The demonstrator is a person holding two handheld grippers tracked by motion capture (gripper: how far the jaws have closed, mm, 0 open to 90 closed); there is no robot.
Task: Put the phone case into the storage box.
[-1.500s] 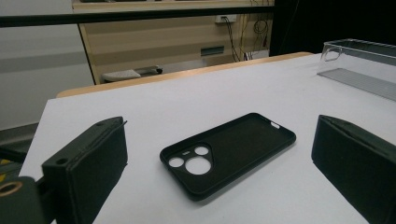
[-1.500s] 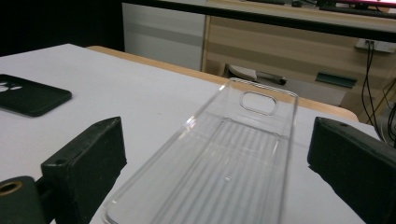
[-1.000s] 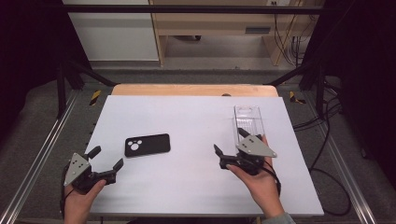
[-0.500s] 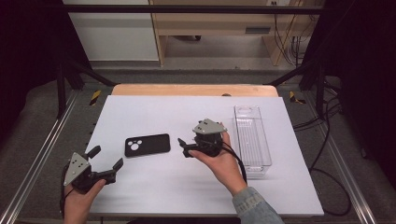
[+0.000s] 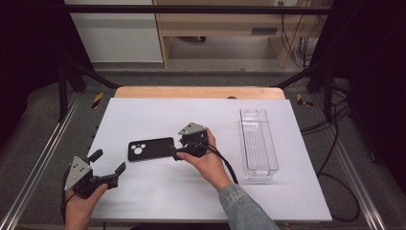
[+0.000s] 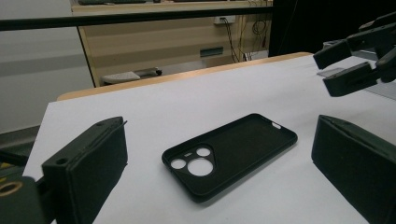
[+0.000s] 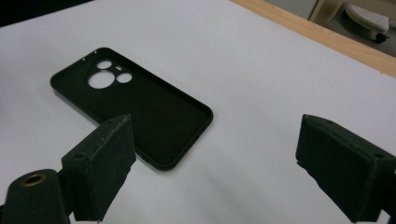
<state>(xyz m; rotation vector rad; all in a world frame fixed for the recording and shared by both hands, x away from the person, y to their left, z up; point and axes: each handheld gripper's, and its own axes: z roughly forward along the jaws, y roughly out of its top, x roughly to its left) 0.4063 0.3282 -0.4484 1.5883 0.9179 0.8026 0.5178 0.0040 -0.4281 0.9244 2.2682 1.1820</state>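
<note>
Here the left gripper [image 5: 107, 168] rests at the table's [image 5: 158, 201] 7 o'clock corner, jaws spread wide and holding nothing. Past it, near the table's centre, the phone case [image 5: 150, 149] lies flat: matte black, hollow side up, with three round camera cut-outs at its 9 o'clock end. The right gripper [image 5: 178, 147] hovers at the case's 3 o'clock end, jaws wide apart and empty, not yet closed on the case. Farther off, at 3 o'clock, a clear plastic tray [image 5: 258, 143] stands well apart; nothing lies between.
</note>
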